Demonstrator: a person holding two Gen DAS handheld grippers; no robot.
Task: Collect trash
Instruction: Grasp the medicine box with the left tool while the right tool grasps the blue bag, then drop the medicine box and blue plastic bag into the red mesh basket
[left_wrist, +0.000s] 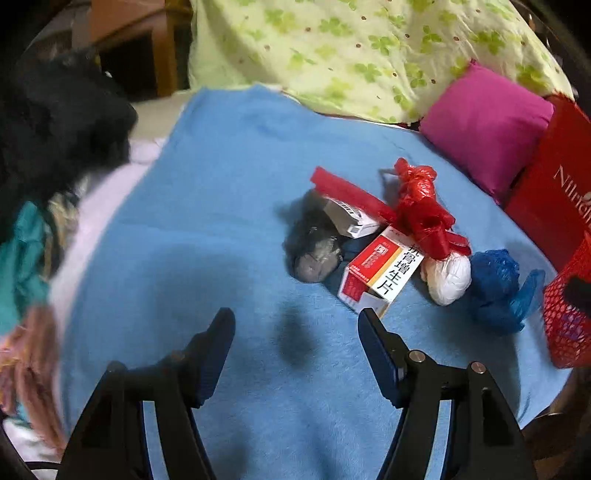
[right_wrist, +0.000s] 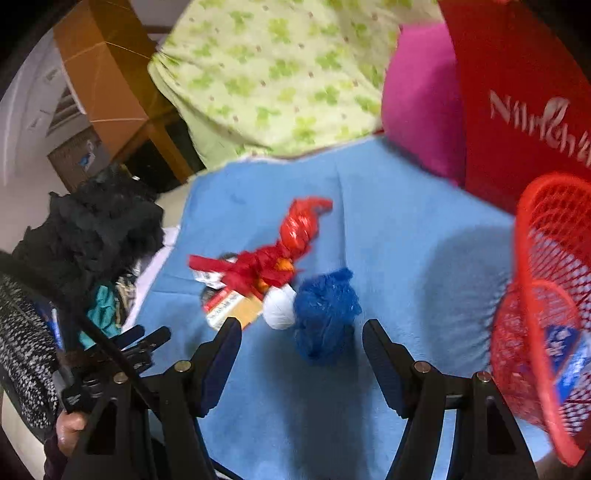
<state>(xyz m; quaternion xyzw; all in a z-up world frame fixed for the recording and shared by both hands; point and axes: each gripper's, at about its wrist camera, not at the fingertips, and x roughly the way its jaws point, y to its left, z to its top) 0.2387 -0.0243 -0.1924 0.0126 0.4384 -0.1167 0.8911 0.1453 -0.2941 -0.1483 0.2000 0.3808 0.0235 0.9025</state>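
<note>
A pile of trash lies on a blue blanket (left_wrist: 221, 184): a red knotted plastic bag (left_wrist: 421, 206), a red-and-white medicine box (left_wrist: 376, 273), a white paper ball (left_wrist: 452, 275), a crumpled blue plastic bag (left_wrist: 495, 284), a dark grey lump (left_wrist: 314, 251) and a red-topped carton (left_wrist: 351, 203). My left gripper (left_wrist: 297, 321) is open and empty, just short of the medicine box. My right gripper (right_wrist: 301, 330) is open, its fingers either side of the blue bag (right_wrist: 327, 314). The red bag (right_wrist: 291, 243), white ball (right_wrist: 279, 306) and medicine box (right_wrist: 229, 306) lie behind it.
A red mesh basket (right_wrist: 543, 295) stands at the right with a blue-and-white wrapper inside; it also shows in the left wrist view (left_wrist: 569, 299). A red paper bag (right_wrist: 517, 110), a pink pillow (left_wrist: 484, 125) and a green-patterned quilt (left_wrist: 351, 48) lie behind. Dark and coloured clothes (left_wrist: 48, 166) are heaped on the left.
</note>
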